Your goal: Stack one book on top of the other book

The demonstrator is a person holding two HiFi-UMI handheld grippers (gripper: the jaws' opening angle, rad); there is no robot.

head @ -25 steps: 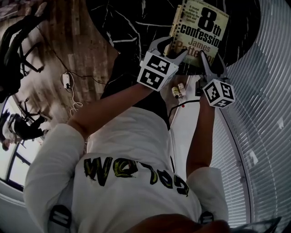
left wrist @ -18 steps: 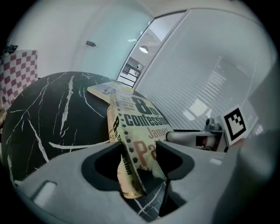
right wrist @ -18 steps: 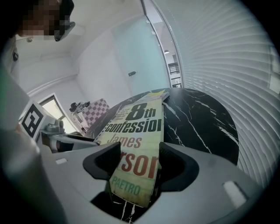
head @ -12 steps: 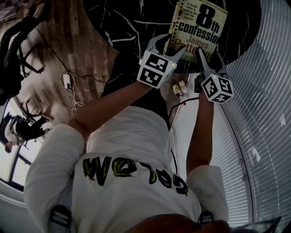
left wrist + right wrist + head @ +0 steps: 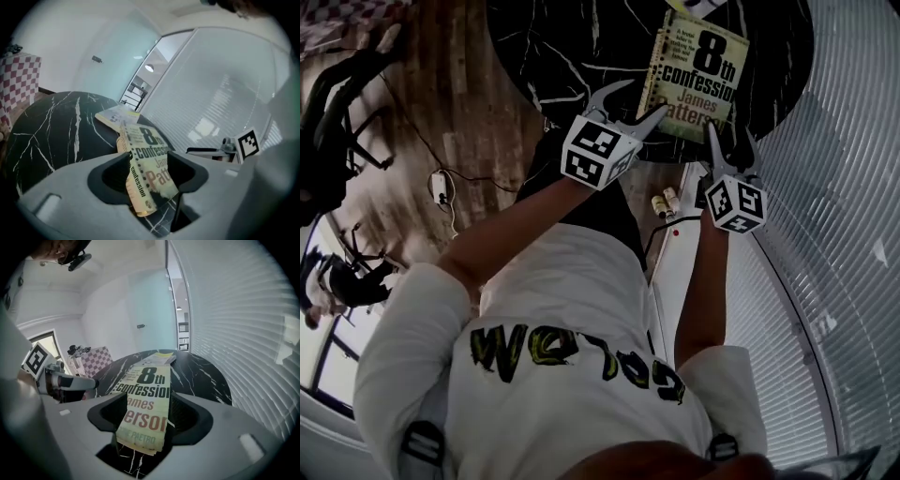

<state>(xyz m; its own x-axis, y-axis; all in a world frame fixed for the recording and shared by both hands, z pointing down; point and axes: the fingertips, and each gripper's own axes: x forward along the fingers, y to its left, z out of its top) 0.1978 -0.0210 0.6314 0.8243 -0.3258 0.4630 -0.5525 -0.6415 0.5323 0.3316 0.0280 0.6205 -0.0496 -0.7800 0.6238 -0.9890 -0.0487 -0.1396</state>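
Note:
A yellow paperback, the "8th confession" book (image 5: 698, 66), lies flat near the front edge of the round black marble table (image 5: 572, 47). A second, paler book (image 5: 115, 115) lies just beyond it, apart from it. My left gripper (image 5: 635, 100) hovers open at the near left corner of the book (image 5: 150, 154), which shows through the gap between its jaws. My right gripper (image 5: 731, 136) hangs at the near right edge of the book (image 5: 147, 390). Its jaws have just been opening and stand wide, not pressing on the book.
Slatted blinds (image 5: 834, 187) run along the right side. A white ledge with two small bottles (image 5: 666, 202) sits below the table edge. On the left are wooden floor with a cable and plug (image 5: 441, 169), a dark chair (image 5: 337, 103), and a checkered box (image 5: 18, 79).
Both grippers have drawn back a little from over the book's near edge toward the person and risen. The book stays flat on the table.

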